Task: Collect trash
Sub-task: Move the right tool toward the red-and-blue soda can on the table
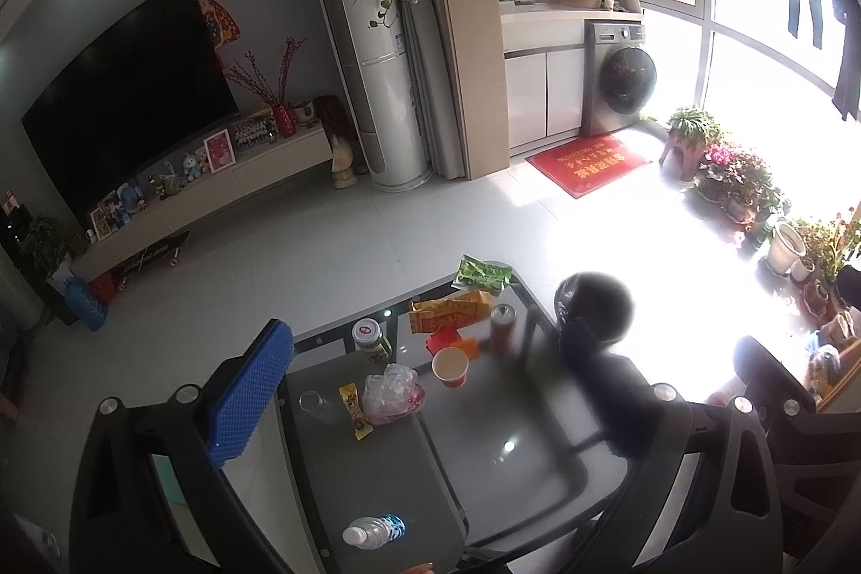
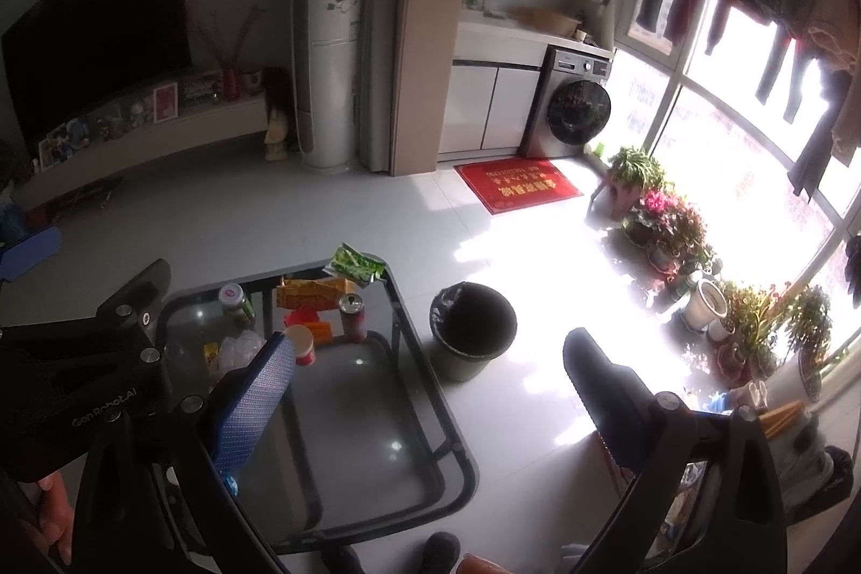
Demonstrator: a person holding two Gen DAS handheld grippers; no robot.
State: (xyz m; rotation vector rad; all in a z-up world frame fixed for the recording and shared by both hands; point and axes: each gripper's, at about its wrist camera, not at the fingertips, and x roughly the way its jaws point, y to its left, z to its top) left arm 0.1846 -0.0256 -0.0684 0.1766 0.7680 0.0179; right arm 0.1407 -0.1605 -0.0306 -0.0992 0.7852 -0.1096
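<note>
Trash is scattered on the dark glass worktop: a crumpled clear plastic bag with red print, a yellow snack wrapper just left of it and touching it, a red paper cup upright, a red can upright with its top open, flat orange-yellow packets, a small red-and-orange packet between cup and packets, and a green packet hanging over the far edge. Also a jar with a white lid, a clear glass, and a water bottle lying on its side at the near edge. Black-lined bin stands on the floor just right of the worktop, open top, interior too dark to read. Left gripper is above the worktop, fingers wide apart, nothing between them; the bag, wrapper and cup fall in the gap in the left wrist view, below the fingers and not touching them. Right gripper also has its fingers spread and empty; the bin and the worktop's right edge sit between them in its view, well below. Its left blue pad overlaps the bag and cup area. Left gripper body shows at the left of the right wrist view, a hand holding it.
</note>
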